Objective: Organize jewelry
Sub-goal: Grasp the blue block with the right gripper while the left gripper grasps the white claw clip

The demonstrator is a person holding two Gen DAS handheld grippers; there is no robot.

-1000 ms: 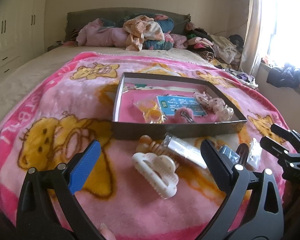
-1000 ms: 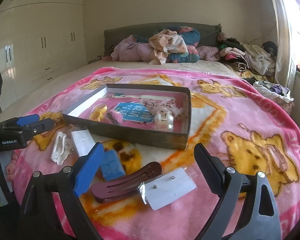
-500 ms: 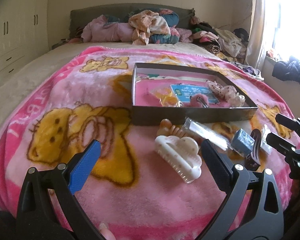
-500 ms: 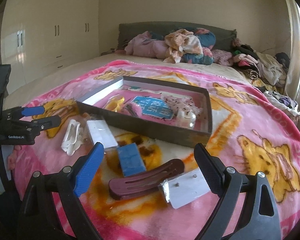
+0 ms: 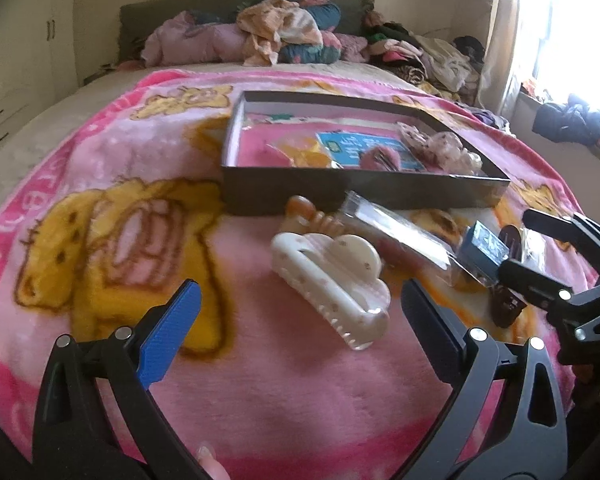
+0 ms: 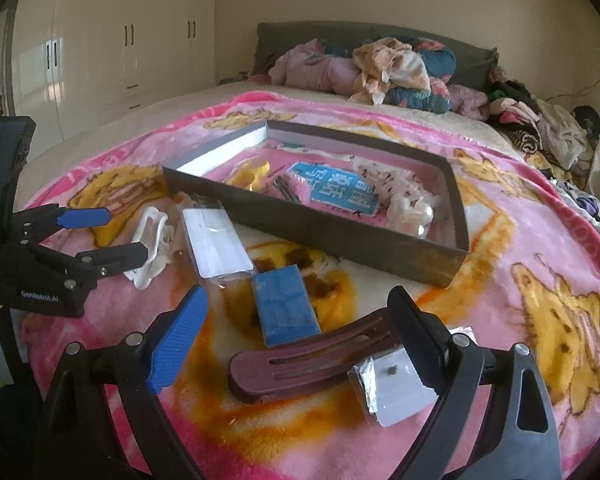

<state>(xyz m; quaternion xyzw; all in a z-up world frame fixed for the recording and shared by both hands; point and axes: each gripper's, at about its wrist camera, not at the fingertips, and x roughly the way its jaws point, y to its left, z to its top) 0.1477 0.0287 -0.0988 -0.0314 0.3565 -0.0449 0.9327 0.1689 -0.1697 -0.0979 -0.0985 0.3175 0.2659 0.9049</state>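
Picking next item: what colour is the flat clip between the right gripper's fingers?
Dark maroon flat clip, clearest in the right wrist view.

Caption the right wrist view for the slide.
Open right gripper hovers over maroon hair clip on pink blanket; tray behind, open left gripper beside white claw clip.

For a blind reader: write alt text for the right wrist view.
The open right gripper hovers over a maroon hair clip on a pink bear-print blanket, beside a blue packet and a small clear bag. Beyond stands a shallow dark box holding accessories; the open left gripper nears a white claw clip.
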